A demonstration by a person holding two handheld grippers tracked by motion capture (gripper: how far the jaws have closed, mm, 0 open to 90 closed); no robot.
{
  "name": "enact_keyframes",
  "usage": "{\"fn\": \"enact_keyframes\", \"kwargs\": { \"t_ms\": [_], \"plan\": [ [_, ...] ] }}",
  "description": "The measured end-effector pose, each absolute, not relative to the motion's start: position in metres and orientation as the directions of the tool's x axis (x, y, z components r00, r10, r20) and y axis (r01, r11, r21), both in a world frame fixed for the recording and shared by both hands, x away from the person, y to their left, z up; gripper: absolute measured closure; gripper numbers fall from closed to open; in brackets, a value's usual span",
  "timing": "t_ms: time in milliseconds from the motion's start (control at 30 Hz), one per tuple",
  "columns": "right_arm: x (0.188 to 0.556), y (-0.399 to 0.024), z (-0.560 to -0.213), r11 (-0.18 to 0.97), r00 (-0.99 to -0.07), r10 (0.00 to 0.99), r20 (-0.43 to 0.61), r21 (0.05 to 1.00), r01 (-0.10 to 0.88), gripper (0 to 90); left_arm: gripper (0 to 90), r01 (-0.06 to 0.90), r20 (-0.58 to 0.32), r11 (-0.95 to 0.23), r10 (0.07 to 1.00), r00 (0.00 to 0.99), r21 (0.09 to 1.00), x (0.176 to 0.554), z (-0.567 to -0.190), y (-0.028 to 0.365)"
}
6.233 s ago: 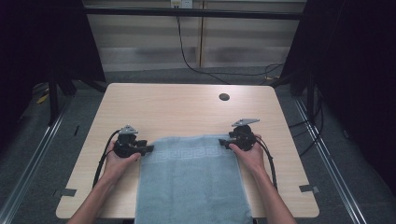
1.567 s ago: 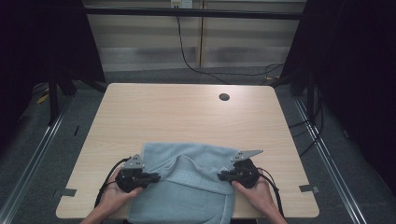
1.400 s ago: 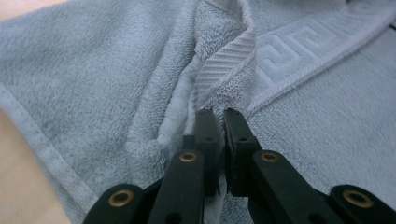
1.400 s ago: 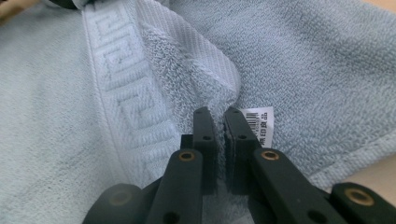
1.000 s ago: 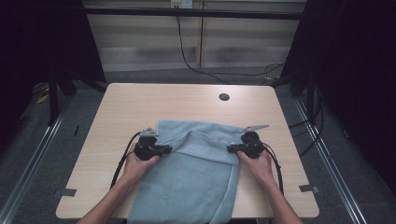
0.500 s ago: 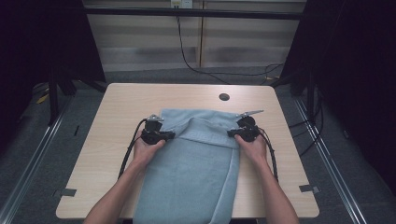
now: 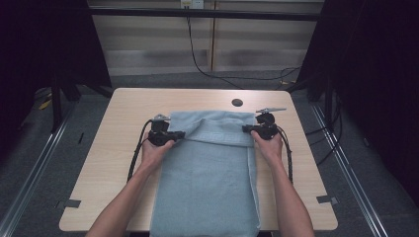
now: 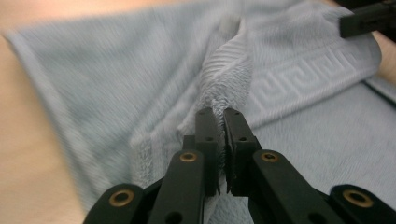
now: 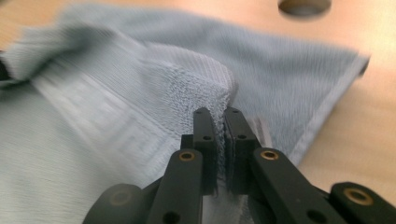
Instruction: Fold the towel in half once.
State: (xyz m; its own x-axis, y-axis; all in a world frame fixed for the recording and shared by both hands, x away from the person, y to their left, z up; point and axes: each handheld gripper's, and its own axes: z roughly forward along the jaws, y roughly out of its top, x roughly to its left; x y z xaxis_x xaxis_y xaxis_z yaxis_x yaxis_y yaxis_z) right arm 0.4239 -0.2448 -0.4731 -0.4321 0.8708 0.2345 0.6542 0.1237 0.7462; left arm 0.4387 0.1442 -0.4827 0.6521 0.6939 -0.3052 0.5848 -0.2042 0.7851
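I had both grippers closed on the towel (image 7: 207, 177) at this moment. The L gripper (image 7: 179, 134) was clamped on the towel's folded edge at the left side; in the left gripper view its jaws stood almost together, w/ only a thin bunch of terry cloth (image 8: 224, 88) pinched between the pads, and the cloth rose from the tips as a twisted ridge. The R gripper (image 7: 245, 129) was the same at the right side: in the right gripper view the jaws were nearly shut and a thick fold of towel (image 9: 196, 88) sat between them, its hem running off to the right over the bare wood. From the high view, the light blue towel lay on the table (image 7: 118, 118) approx. in the middle, its far part folded over so the band w/ the key pattern (image 7: 217, 136) faced up between the two grippers. The near end of the towel reached the table's front edge and hung over it. A round hole (image 7: 237, 102) in the tabletop was just beyond the towel's far edge, not touching it. Both views from the grippers were a bit blurred.
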Motion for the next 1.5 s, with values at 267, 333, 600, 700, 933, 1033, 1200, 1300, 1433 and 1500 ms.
{"fn": "enact_keyframes", "kwargs": {
  "t_ms": [267, 333, 600, 700, 933, 1033, 1200, 1300, 1433, 1500],
  "plan": [
    [0.420, -0.251, -0.398, 0.060, -0.485, 0.844, 0.228, 0.859, 0.509, 85.4, 85.8, 0.502, -0.313, -0.093, 0.682, 0.662, 0.860, 0.443, -0.420, 0.162],
    [0.417, -0.252, -0.379, 0.050, -0.502, 0.835, 0.224, 0.879, 0.475, 85.4, 85.8, 0.454, -0.294, -0.080, 0.662, 0.690, 0.887, 0.435, -0.395, 0.168],
    [0.384, -0.251, -0.343, 0.060, -0.565, 0.804, 0.184, 0.921, 0.386, 85.4, 85.8, 0.340, -0.209, -0.107, 0.609, 0.765, 0.934, 0.400, -0.358, 0.177],
    [0.366, -0.250, -0.337, 0.058, -0.596, 0.781, 0.187, 0.928, 0.368, 85.5, 85.8, 0.313, -0.184, -0.129, 0.581, 0.793, 0.941, 0.383, -0.352, 0.180],
    [0.322, -0.251, -0.338, 0.079, -0.648, 0.741, 0.174, 0.936, 0.342, 85.4, 85.8, 0.301, -0.182, -0.139, 0.541, 0.821, 0.944, 0.342, -0.358, 0.194],
    [0.304, -0.254, -0.339, 0.090, -0.657, 0.735, 0.168, 0.936, 0.340, 85.4, 85.7, 0.317, -0.199, -0.138, 0.535, 0.821, 0.938, 0.331, -0.364, 0.204],
    [0.269, -0.260, -0.349, 0.106, -0.674, 0.719, 0.170, 0.931, 0.349, 85.3, 85.8, 0.333, -0.218, -0.140, 0.517, 0.827, 0.932, 0.310, -0.374, 0.215],
    [0.255, -0.260, -0.355, 0.123, -0.676, 0.718, 0.167, 0.925, 0.359, 85.2, 85.7, 0.334, -0.218, -0.147, 0.511, 0.832, 0.931, 0.296, -0.378, 0.218],
    [0.240, -0.258, -0.368, 0.137, -0.680, 0.712, 0.173, 0.916, 0.376, 85.0, 85.7, 0.367, -0.232, -0.189, 0.500, 0.834, 0.911, 0.278, -0.398, 0.219],
    [0.232, -0.255, -0.383, 0.158, -0.683, 0.708, 0.178, 0.903, 0.399, 84.8, 85.6, 0.390, -0.235, -0.231, 0.499, 0.834, 0.891, 0.270, -0.414, 0.219]
  ]
}}
